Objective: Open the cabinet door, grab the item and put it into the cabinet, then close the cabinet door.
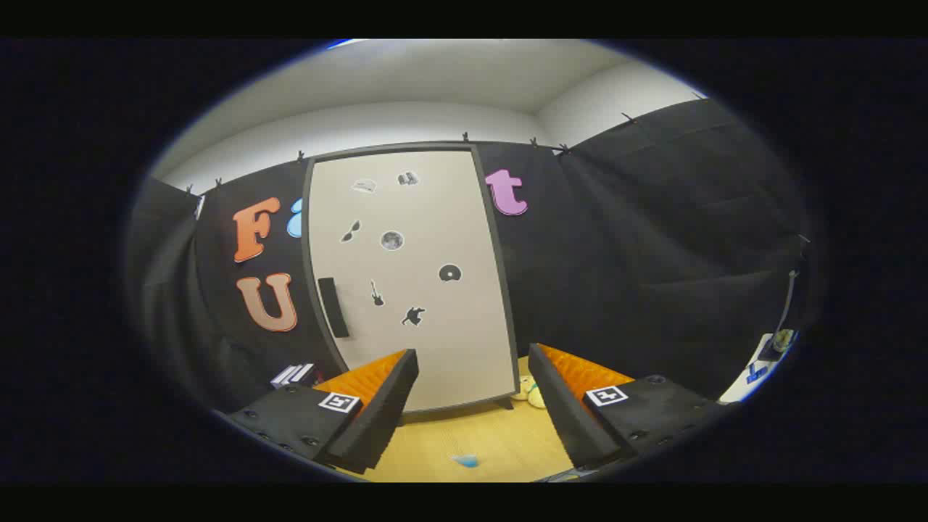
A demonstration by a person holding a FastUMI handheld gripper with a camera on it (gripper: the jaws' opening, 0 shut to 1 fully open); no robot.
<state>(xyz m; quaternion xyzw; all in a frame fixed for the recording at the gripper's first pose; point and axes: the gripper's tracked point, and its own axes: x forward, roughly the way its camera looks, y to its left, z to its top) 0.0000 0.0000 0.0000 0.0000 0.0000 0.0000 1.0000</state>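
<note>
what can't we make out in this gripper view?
- Cabinet's inside: hidden behind the shut cabinet door.
- Pale yellowish item beside the cabinet's foot: partly covered by a finger, too small to identify.
- Small blue thing on the table, between the fingers: blurred, unclear what it is.
- Stickers on the door: too small for detail.
- Gripper: open, holding nothing.
</note>
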